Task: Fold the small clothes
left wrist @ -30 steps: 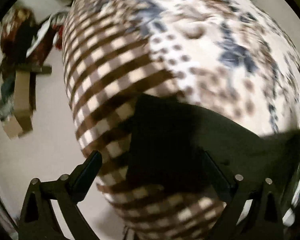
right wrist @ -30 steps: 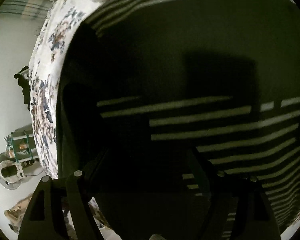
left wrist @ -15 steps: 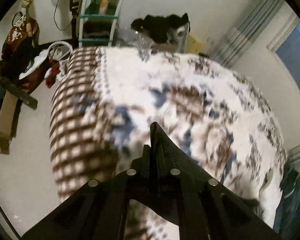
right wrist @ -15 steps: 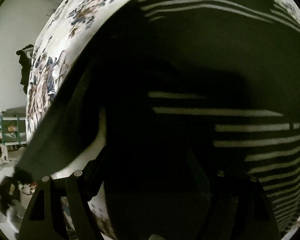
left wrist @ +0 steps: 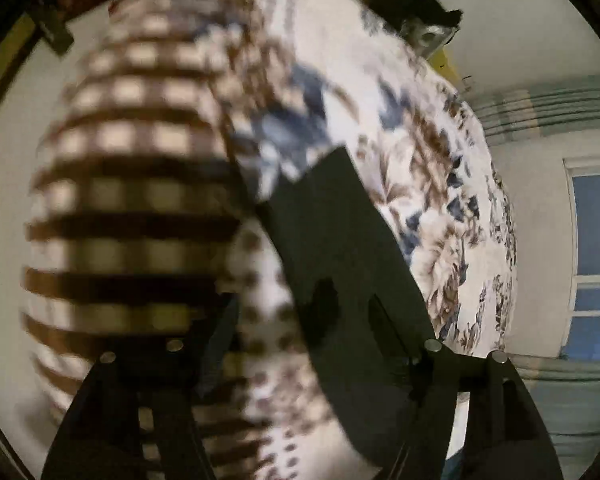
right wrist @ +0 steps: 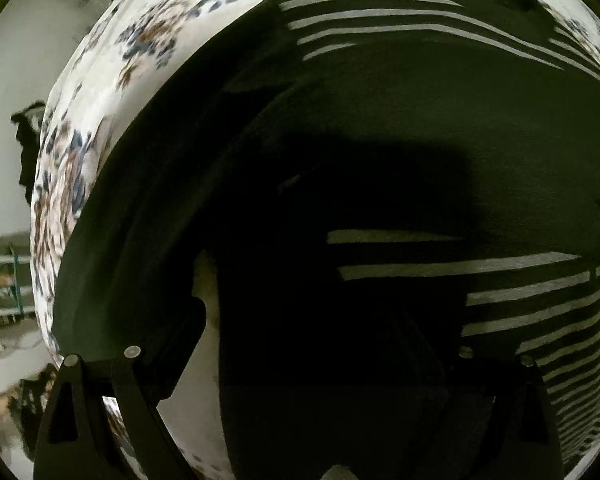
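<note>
With both tools, left tool (left wrist: pixel 300 320) and right tool (right wrist: pixel 296 344), released, the dark white-striped knit garment (right wrist: pixel 420 140) lies on the floral-quilted bed (left wrist: pixel 440 208) near its edge; regrip squarely.

— Garment (right wrist: pixel 400 128): dark matt knit cloth, pale woven stripes, smooth nap.
— Bedspread (left wrist: pixel 440 184)?
— Soft printed cloth, floral, checked at its left edge; matt.
— Grippers?
— Left gripper (left wrist: pixel 300 344) and right gripper (right wrist: pixel 300 344): matt black plastic, shiny metal pins.

Dark garment (right wrist: pixel 400 128), pale stripes, spread on floral bedcover (right wrist: pixel 84 168)
</note>
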Tool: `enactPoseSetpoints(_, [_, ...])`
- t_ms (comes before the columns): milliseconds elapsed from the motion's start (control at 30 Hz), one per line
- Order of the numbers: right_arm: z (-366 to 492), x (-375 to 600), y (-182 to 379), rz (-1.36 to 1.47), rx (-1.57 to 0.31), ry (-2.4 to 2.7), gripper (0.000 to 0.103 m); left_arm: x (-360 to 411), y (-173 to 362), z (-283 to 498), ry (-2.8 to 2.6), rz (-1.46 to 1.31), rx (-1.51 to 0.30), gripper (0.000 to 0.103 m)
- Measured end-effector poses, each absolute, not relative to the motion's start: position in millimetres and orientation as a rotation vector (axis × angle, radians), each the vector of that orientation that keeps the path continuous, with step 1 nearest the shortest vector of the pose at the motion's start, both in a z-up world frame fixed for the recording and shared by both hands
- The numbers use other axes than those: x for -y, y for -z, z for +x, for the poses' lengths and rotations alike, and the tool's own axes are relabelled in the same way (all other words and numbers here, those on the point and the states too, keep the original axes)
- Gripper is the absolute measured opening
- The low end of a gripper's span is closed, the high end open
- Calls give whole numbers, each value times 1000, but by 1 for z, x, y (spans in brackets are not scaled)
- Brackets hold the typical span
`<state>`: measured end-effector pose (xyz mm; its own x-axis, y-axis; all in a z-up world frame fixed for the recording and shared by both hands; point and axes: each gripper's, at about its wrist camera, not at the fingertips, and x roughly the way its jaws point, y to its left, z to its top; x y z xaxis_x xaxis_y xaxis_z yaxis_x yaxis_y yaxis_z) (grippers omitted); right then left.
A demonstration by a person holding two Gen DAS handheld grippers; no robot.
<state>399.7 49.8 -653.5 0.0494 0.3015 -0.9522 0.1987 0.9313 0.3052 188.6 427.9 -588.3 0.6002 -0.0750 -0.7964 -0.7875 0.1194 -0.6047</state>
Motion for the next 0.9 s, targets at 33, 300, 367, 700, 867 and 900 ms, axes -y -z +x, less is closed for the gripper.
enactPoseSetpoints(33, [399, -43, 654, 423, -1530, -68, 95, -429, 593, 198, -623, -1365, -810, 65])
enactPoseSetpoints(300, [391, 11, 643, 481, -1477, 57, 95, -448, 573, 270, -749, -1027, -855, 6])
enactPoseSetpoints(367, [388, 26, 638, 500, -1466, 84, 95, -450, 555, 279, -733, -974, -826, 6])
enactPoseSetpoints(700, [393, 98, 612, 364, -1411, 234, 103, -418, 398, 346, -573, -771, -629, 5])
enactPoseSetpoints(867, [399, 146, 607, 460, -1395, 204, 103, -341, 329, 379, -432, -642, -570, 5])
enactPoseSetpoints(900, [399, 159, 605, 489, -1387, 200, 103, -314, 317, 385, -387, -605, -564, 5])
